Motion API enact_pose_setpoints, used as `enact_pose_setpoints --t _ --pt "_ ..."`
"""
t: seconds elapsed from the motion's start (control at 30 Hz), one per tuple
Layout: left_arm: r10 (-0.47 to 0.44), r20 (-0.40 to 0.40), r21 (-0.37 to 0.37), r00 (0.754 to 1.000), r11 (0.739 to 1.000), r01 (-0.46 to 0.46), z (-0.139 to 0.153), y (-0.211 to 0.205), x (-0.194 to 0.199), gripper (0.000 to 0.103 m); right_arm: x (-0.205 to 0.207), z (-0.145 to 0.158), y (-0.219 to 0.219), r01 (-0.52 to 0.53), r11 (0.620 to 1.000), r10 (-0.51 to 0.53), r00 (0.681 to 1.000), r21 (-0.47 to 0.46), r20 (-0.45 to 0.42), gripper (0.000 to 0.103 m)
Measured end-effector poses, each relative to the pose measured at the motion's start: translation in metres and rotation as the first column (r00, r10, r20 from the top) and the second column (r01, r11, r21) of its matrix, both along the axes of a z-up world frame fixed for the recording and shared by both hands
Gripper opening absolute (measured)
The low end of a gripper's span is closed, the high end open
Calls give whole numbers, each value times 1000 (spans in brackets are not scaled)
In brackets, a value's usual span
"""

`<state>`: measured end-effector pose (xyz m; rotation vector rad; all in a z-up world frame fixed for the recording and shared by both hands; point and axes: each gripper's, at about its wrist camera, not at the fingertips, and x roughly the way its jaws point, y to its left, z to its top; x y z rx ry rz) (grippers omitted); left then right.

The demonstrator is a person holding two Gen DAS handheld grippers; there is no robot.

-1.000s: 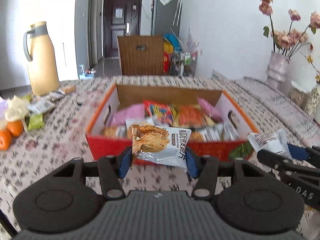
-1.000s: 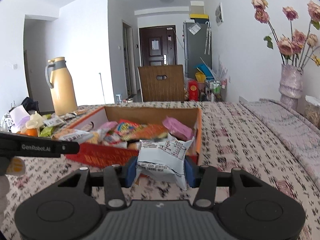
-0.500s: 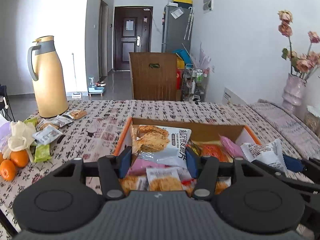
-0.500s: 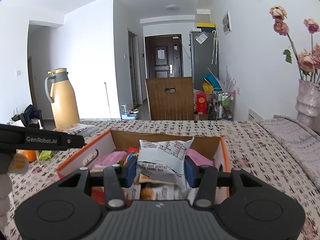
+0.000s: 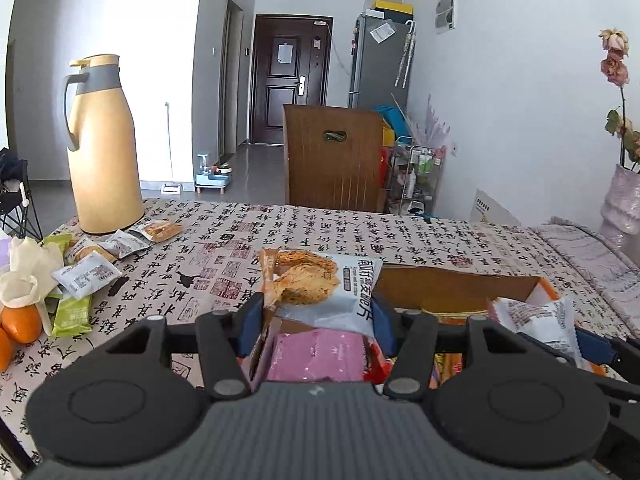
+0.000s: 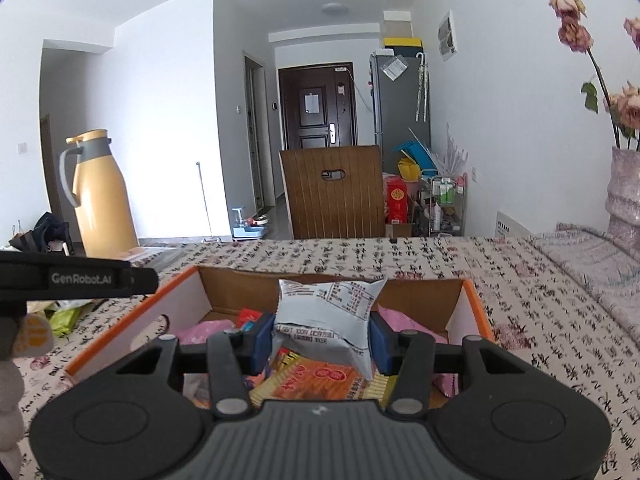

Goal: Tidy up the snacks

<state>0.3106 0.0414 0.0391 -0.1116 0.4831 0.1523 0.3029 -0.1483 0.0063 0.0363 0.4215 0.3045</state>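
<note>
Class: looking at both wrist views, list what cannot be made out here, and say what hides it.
- Cardboard box near end: left view, hidden by left tongs.
- Snacks under the white packet: right view, covered by it.
- Vase: right view, cut off by the edge.

The left gripper's (image 5: 318, 322) body hides most of the box (image 5: 456, 284) and the lower part of its snack bag (image 5: 320, 286). The oranges (image 5: 20, 324) and vase (image 5: 624, 204) are cut off at the frame's edges. Wrapper print on the loose packets (image 5: 86, 274) is too small to read.
</note>
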Motion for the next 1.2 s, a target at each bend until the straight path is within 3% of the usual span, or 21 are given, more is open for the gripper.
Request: enact_pose_setpoints --t 0.17,0.2,0.27,0.33,0.4,0.6,0.8,1.2 --pt "-7 -8 -7 1000 1000 7 -9 3 2 59 5 -7 0 -18 1000 18 1000 6 -22 52" --pt "-4 -4 -11 1000 1000 4 -9 4 2 65 5 -8 1 -18 1000 18 1000 5 -25 60" --pt "6 9 -8 1000 1000 -6 -8 6 -1 71 6 -10 0 -16 1000 16 999 3 -30 65" --pt "8 23 -8 1000 1000 -8 -5 6 -4 87 5 -10 -2 -15 1000 15 999 13 -34 72" --pt "26 41 1 999 1000 -26 -2 5 -7 102 3 -9 -4 -7 1000 7 1000 22 -29 95" --pt "33 62 13 998 999 -34 12 4 -18 103 -6 3 -10 13 1000 -13 1000 26 -13 103" --pt "24 72 29 997 999 -26 22 0 -40 103 -25 15 -15 19 1000 -19 1000 21 -4 103" --pt "-47 50 22 998 999 46 21 -6 -129 103 -113 24 -35 14 1000 -14 1000 -12 -2 103"
